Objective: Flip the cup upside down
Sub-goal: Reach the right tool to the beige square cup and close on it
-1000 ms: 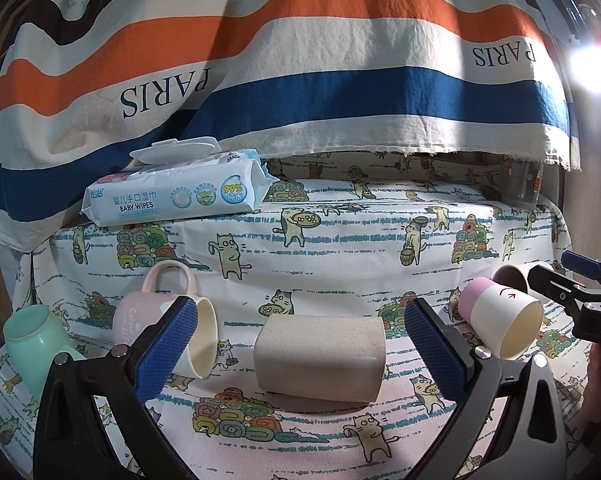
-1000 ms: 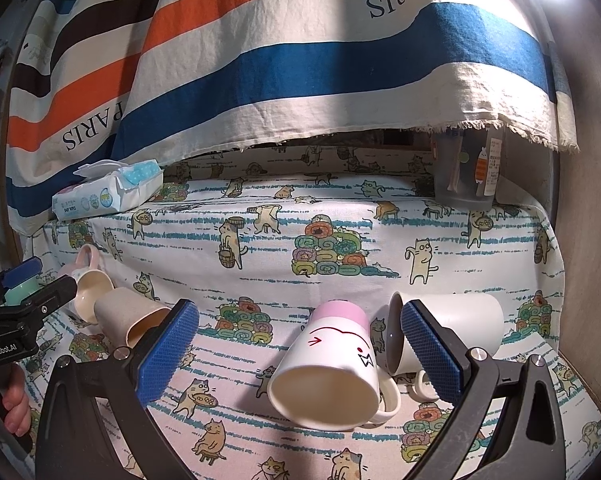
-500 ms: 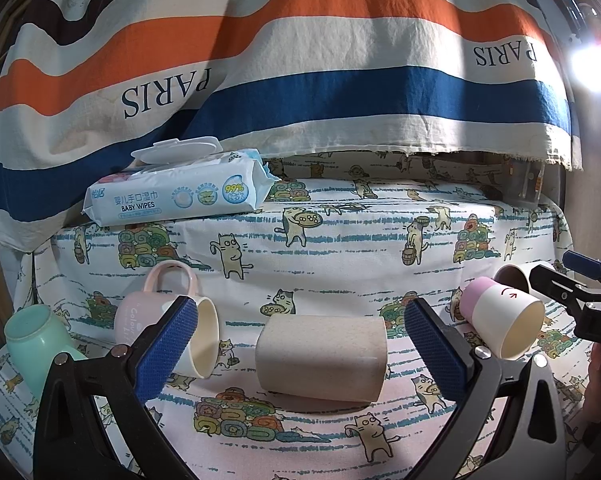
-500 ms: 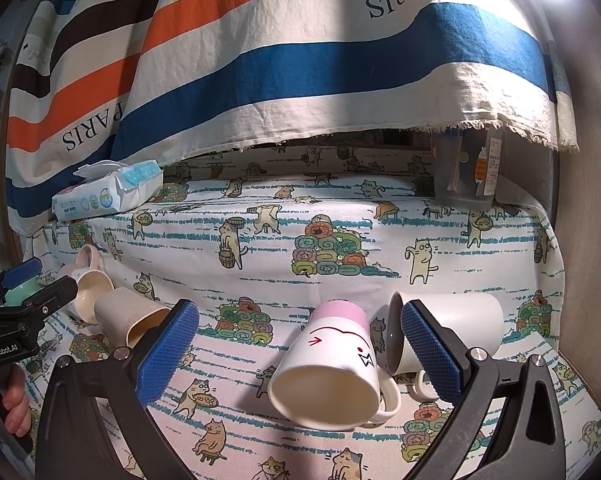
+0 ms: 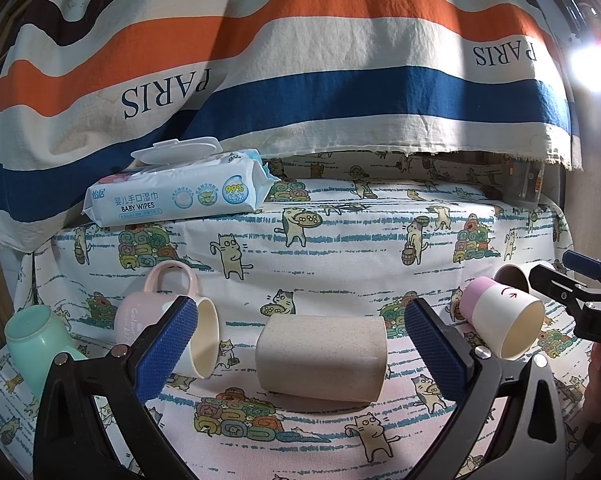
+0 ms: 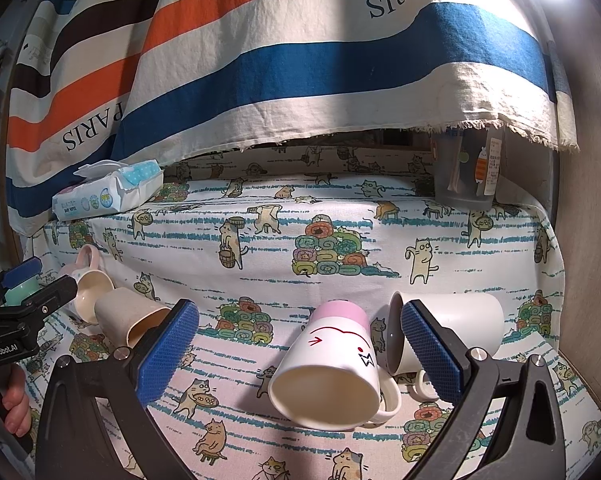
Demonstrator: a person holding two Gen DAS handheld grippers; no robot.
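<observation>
- The left gripper (image 5: 300, 344) has its fingers wide apart and holds nothing; the beige cup (image 5: 322, 356) lies on its side between the 2 blue pads (image 5: 166, 346), touching neither.
- The beige cup looks like speckled plastic: probably light and rigid, with a matte wall that should not slip much. Its mouth points toward 3 o'clock, so a grip across the middle of the body seems the surest hold.
- The right gripper (image 6: 300, 354) is likewise spread and empty, with the pink-topped cup (image 6: 332, 368) lying between its fingers, mouth toward the camera (handle at about 4 o'clock).
- That cup appears ceramic, heavier and glossier, so likelier to slide or chip.
- Just behind it at 2 o'clock lies a white mug (image 6: 448, 330), also on its side.
- Farther off, a baby wipes pack (image 5: 180, 194) sits at 11 o'clock on the cat-print cloth (image 5: 340, 248).
</observation>
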